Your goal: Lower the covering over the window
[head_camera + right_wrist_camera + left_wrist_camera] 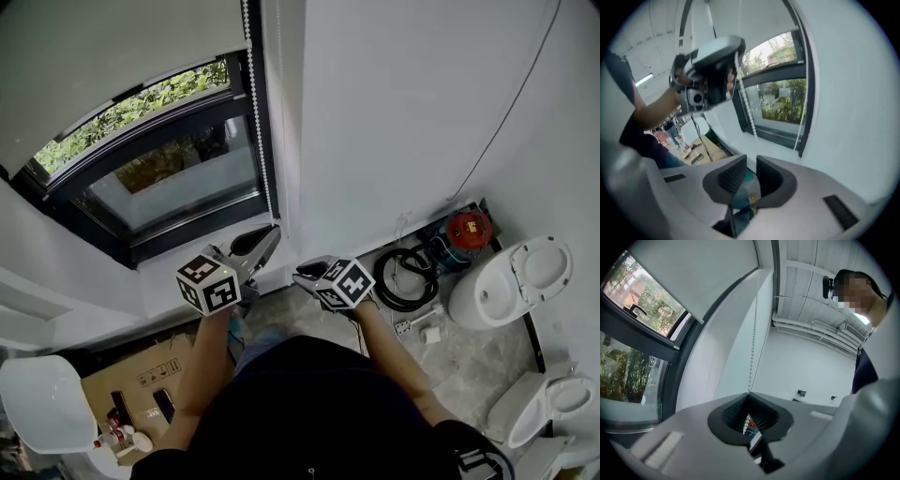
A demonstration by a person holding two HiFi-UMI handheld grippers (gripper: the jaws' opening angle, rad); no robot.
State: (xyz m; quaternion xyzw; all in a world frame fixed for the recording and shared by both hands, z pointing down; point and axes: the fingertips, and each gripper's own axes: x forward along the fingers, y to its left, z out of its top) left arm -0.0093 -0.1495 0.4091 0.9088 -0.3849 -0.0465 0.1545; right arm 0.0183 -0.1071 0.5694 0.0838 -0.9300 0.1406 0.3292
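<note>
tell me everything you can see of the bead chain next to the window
The bead chain is a thin string of small white beads, plastic by the look. It hangs taut and nearly straight from the top of the pale roller blind, down along the right side of the dark window frame. The left gripper is shut on it low down, with beads showing between its closed jaws. The right gripper does not touch it.

blind: matt white fabric | bead chain: glossy beads | toilet: glossy ceramic
</note>
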